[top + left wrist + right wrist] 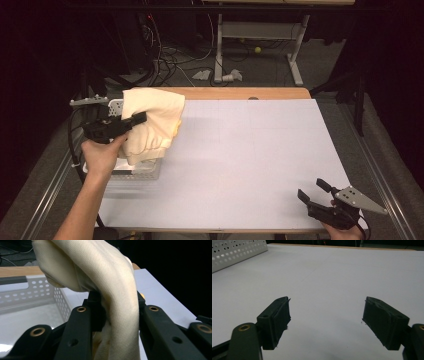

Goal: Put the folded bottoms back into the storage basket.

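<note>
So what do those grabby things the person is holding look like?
Each hand-held gripper is black plastic with two chunky jaws, brass-coloured rivets at the joints and a grey three-cornered plate with small holes on top. The left hand-held gripper trails black cables. The right hand-held gripper has thick, ragged-edged pads. Both forearms are bare, no sleeves.

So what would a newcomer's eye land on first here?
The bunched cream cloth clamped in the left gripper, hanging above the white perforated basket at the table's left edge. Then the right gripper, jaws wide open with nothing between them, low at the near right corner of the white tabletop.
</note>
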Demonstrator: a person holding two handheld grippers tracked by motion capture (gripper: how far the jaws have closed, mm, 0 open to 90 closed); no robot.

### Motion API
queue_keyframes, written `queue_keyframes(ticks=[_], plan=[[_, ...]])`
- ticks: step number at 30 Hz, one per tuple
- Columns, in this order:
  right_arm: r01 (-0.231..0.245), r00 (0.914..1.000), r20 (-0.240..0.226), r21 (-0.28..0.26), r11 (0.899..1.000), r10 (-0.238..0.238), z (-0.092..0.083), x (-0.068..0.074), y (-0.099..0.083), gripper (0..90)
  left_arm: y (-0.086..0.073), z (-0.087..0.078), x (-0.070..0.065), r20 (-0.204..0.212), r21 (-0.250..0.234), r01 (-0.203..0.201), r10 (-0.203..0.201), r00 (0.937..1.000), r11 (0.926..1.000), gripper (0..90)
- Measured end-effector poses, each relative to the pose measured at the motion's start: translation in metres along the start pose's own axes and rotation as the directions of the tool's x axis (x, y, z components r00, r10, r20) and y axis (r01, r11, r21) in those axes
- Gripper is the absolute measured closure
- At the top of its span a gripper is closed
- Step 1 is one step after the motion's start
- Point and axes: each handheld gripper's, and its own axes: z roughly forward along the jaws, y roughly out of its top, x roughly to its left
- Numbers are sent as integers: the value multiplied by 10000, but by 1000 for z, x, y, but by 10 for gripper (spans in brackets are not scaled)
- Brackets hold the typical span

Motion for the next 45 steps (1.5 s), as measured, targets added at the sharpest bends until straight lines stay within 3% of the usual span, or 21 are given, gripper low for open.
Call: queue_keyframes(ticks=[18, 25, 45], plan=[[57, 10000, 41, 25, 10000, -57, 0, 0, 0, 226, -5, -13, 21, -720, -267, 375, -393, 9966, 9989, 684], [76, 10000, 41, 23, 10000, -76, 0, 1, 0, 226, -6, -8, 29, -1126, -131, 445, -457, 9926, 9989, 685], [52, 10000, 63, 42, 10000, -52, 0, 1, 0, 226, -13, 14, 55, -1694, 294, 1055, -990, 9806, 9940, 683]])
